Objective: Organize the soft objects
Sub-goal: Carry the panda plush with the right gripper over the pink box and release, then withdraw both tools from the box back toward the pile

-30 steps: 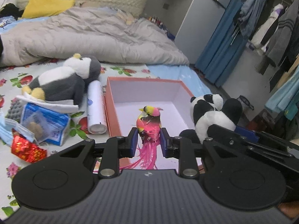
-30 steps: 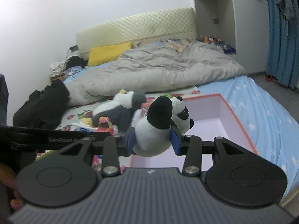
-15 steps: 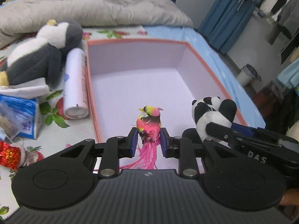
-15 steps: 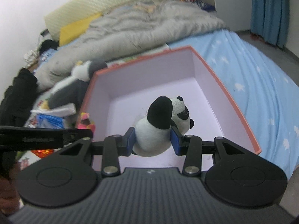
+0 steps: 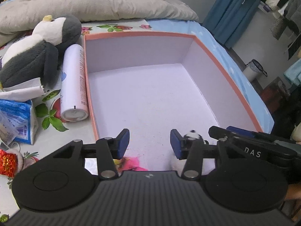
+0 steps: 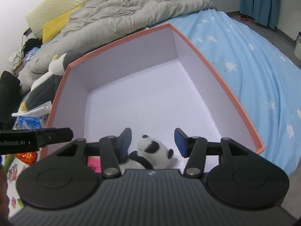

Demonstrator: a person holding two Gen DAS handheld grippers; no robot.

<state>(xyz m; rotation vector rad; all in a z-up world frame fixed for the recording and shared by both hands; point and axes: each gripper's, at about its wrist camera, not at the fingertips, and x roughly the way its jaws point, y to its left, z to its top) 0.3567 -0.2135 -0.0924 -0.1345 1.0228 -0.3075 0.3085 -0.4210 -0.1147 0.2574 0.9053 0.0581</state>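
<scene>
A wide orange-rimmed box [image 5: 225, 75] with a pale lilac inside lies on the bed, also in the right wrist view [image 6: 216, 69]. My left gripper [image 5: 149, 141] hangs over its near end, jaws opening, nothing between the pads. The pink feathered bird [image 5: 131, 163] lies below it on the box floor, mostly hidden by the gripper body. My right gripper [image 6: 153, 141] has its jaws opening too. The small panda plush [image 6: 154, 154] lies beneath it on the box floor, free of the pads. A bit of the panda [image 5: 193, 136] shows in the left wrist view.
A grey and white penguin plush [image 5: 37, 49] and a white spray can [image 5: 74, 82] lie left of the box. A blue tissue pack [image 5: 17, 120] and red foil ornament [image 5: 7, 162] sit nearer. A grey duvet [image 6: 131, 13] covers the far bed; blue sheet [image 6: 263, 66] to the right.
Both grippers sank over the box and opened. The bird dropped out of the left gripper and the panda out of the right one; both now lie on the box floor.
</scene>
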